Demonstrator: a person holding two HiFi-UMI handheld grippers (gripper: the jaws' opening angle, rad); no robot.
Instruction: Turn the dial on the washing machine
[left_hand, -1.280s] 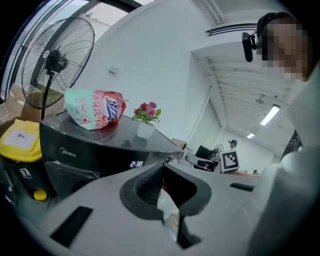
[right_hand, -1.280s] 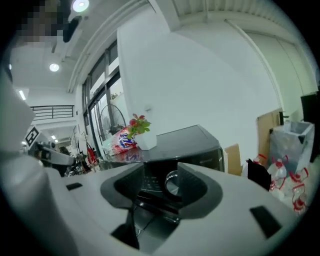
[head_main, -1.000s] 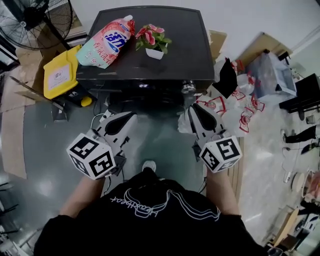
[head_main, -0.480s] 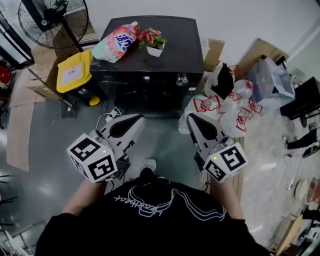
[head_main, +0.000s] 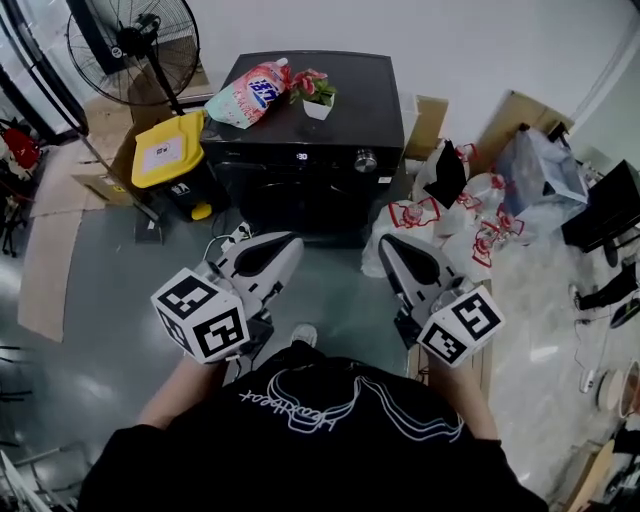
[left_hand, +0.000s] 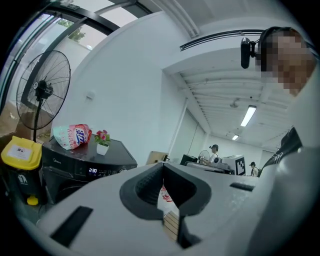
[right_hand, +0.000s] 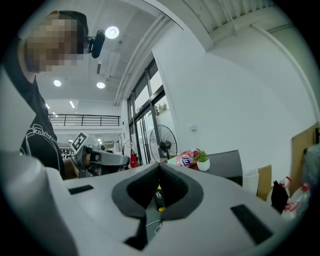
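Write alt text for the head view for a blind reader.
A person looking down holds a left gripper and a right gripper, both shut and empty, short of a black washing machine whose silver dial is untouched. A detergent pouch and a potted plant sit on top; a yellow bin and a fan stand at its left.

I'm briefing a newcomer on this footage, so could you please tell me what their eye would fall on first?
The black washer stands centre-top in the head view, with a pink pouch and a flower pot on its lid and the dial on its front panel. In the foreground, the left claw and right claw, both shut and empty, point toward it. A yellow-lidded bin sits at its left.
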